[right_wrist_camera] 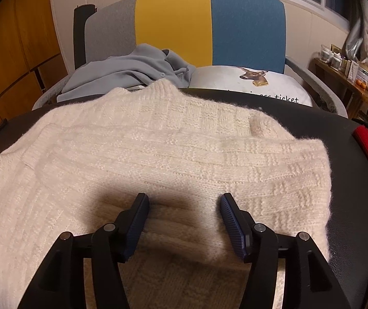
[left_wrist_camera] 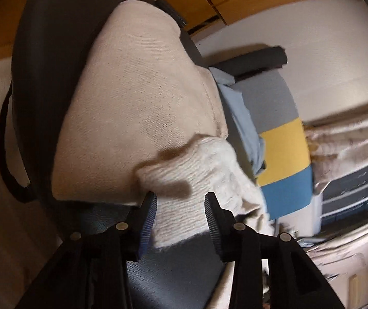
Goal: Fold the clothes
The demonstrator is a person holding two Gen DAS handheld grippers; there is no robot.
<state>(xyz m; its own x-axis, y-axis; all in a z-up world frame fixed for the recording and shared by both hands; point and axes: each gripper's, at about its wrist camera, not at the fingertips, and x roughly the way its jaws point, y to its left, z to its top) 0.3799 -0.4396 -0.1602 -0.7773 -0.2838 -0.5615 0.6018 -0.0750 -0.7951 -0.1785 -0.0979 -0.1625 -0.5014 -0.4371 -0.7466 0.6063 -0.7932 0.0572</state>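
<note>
- We see the left gripper point(left_wrist_camera: 180, 200) released, jaws apart above a cream knit sleeve point(left_wrist_camera: 197, 180) beside a beige folded garment point(left_wrist_camera: 132, 108).
- We see the cream knit sweater point(right_wrist_camera: 158, 149) flat on the dark table point(right_wrist_camera: 338, 134), centre.
- We see the right gripper point(right_wrist_camera: 184, 203) released over its near hem.
- The blue shirt point(right_wrist_camera: 122, 74) lies far left on the chair point(right_wrist_camera: 245, 25).

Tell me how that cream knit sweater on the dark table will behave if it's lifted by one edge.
The cream knit sweater will probably go floppy: it lies limp, and one end droops over the dark table edge. Its thick, chunky knit suggests noticeable weight, so unheld parts would likely sag and stretch. The fuzzy surface looks grippy rather than slippery against the ribbed pads of the right tool.
</note>
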